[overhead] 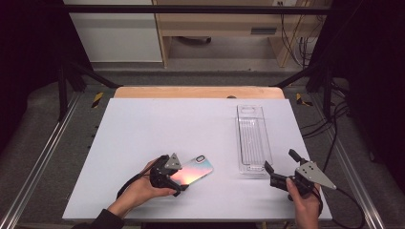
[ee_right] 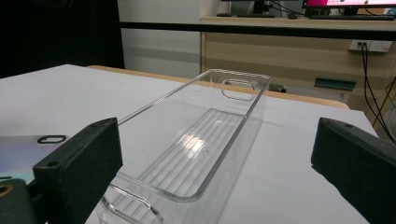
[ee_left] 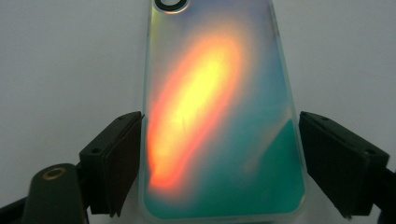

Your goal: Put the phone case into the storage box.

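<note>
Left gripper [overhead: 177, 177] sits at the near-left of the white table [overhead: 143, 124], jaws straddling the near end of a flat iridescent phone case with an orange-to-teal sheen [overhead: 193, 171]. In the left gripper view the case [ee_left: 219, 116] lies flat between the two black pads: the left pad [ee_left: 122, 158] looks to be touching or right at the case's edge, the right pad [ee_left: 341, 158] stands just beside the other edge with a thin gap showing. So jaws apart around the case, not clamped on it. Case rests on the table, camera cutout at the far end, nothing lifted.

Right gripper [overhead: 282, 168] hovers at the near-right, jaws wide apart and holding nothing, pointed at the near end of a long clear plastic tray with a ribbed floor and handle cutouts [overhead: 253, 138]. In the right gripper view the tray [ee_right: 187, 149] lies on the table ahead of the jaws, untouched, with nothing in it.

Progress, as a judgement: early stage. The work looks like picking up the case, probably to put it in the tray. Done: left jaws lined up on the case, right gripper staged by the tray. Left: close on the case, lift, carry it right, set it down. Thin, slick case, so the grip could slip.
</note>
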The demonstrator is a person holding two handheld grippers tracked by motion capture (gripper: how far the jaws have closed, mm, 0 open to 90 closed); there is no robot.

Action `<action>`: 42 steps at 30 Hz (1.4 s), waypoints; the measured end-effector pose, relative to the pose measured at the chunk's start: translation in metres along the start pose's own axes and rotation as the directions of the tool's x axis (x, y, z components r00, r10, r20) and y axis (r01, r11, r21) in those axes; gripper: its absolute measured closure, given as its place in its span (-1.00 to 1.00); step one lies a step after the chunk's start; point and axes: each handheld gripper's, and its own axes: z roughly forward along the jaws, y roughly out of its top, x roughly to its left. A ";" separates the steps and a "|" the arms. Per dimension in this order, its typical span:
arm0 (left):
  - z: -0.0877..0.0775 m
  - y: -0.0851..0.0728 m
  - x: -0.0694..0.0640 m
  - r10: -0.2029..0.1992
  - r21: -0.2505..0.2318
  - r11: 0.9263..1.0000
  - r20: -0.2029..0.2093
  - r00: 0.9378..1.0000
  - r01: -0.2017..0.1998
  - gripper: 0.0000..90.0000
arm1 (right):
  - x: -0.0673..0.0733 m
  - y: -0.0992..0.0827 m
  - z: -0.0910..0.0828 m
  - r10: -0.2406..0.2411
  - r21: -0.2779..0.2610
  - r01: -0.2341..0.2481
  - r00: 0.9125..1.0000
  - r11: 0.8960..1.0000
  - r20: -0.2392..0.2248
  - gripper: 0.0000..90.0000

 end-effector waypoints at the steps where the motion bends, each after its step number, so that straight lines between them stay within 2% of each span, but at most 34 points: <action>1: 0.000 0.000 0.000 -0.001 -0.004 1.000 -0.001 1.000 0.001 -0.65 | 0.000 0.000 0.000 0.000 0.000 0.000 1.000 1.000 0.000 -0.95; 6: -0.001 -0.002 -0.003 -0.002 -0.018 1.000 -0.021 1.000 0.002 -0.63 | 0.000 0.000 0.000 0.001 -0.001 -0.001 1.000 1.000 0.000 -0.95; 9: -0.001 -0.003 -0.004 -0.002 -0.046 0.999 -0.056 0.998 -0.001 -0.63 | 0.000 0.000 0.000 0.000 0.000 0.000 1.000 1.000 -0.001 -0.95; 12: -0.003 -0.003 -0.003 -0.033 -0.108 0.994 -0.077 0.996 0.024 -0.63 | 0.001 0.000 0.000 -0.002 0.001 0.002 1.000 1.000 0.000 -0.95; 15: -0.008 -0.002 -0.002 -0.073 -0.214 0.976 -0.133 0.988 0.043 -0.63 | 0.001 0.001 0.000 -0.004 0.001 0.004 1.000 1.000 -0.003 -0.95; 19: -0.013 -0.004 0.000 -0.100 -0.306 0.951 -0.184 0.978 0.040 -0.63 | 0.003 0.002 0.001 -0.010 0.011 0.010 1.000 1.000 -0.003 -0.95; 21: -0.017 -0.006 0.001 -0.095 -0.327 0.945 -0.209 0.973 0.022 -0.63 | 0.005 0.003 0.000 -0.001 0.016 0.001 1.000 1.000 -0.010 -0.95; 25: -0.025 -0.008 0.000 -0.102 -0.379 0.925 -0.259 0.960 -0.004 -0.63 | 0.007 0.005 0.002 0.030 0.040 -0.029 0.999 0.999 -0.022 -0.95; 26: -0.027 -0.009 0.001 -0.109 -0.392 0.920 -0.263 0.959 -0.003 -0.63 | 0.008 0.007 0.002 0.041 0.043 -0.041 0.999 0.998 -0.016 -0.94; 28: -0.030 -0.011 0.002 -0.128 -0.426 0.905 -0.270 0.954 0.001 -0.63 | 0.009 0.013 0.003 0.064 0.054 -0.063 0.998 0.997 -0.012 -0.94; 30: -0.032 -0.012 0.001 -0.140 -0.450 0.893 -0.274 0.951 0.002 -0.63 | 0.013 0.027 0.003 0.076 0.068 -0.074 0.997 0.995 -0.017 -0.91; 31: -0.032 -0.013 -0.001 -0.141 -0.469 0.883 -0.269 0.953 -0.001 -0.63 | 0.016 0.033 0.004 0.080 0.072 -0.079 0.997 0.994 -0.016 -0.90; 32: -0.032 -0.013 -0.001 -0.141 -0.469 0.883 -0.269 0.953 -0.001 -0.63 | 0.016 0.033 0.004 0.080 0.072 -0.079 0.997 0.994 -0.016 -0.90; 34: -0.032 -0.013 -0.004 -0.138 -0.481 0.877 -0.269 0.953 -0.009 -0.63 | 0.022 0.045 0.005 0.097 0.077 -0.093 0.994 0.993 -0.050 -0.90; 37: -0.034 -0.012 -0.007 -0.145 -0.506 0.863 -0.268 0.953 -0.011 -0.63 | 0.033 0.064 0.012 0.072 0.108 -0.063 0.994 0.992 -0.080 -0.84; 38: -0.034 -0.012 -0.008 -0.144 -0.510 0.860 -0.269 0.952 -0.013 -0.63 | 0.036 0.070 0.015 0.072 0.119 -0.060 0.993 0.991 -0.094 -0.83; 40: -0.036 -0.013 -0.009 -0.156 -0.527 0.850 -0.263 0.952 -0.007 -0.63 | 0.042 0.081 0.024 0.090 0.145 -0.071 0.988 0.987 -0.127 -0.83; 42: -0.038 -0.014 -0.010 -0.161 -0.537 0.844 -0.259 0.952 -0.003 -0.63 | 0.048 0.089 0.033 0.113 0.161 -0.087 0.981 0.983 -0.158 -0.83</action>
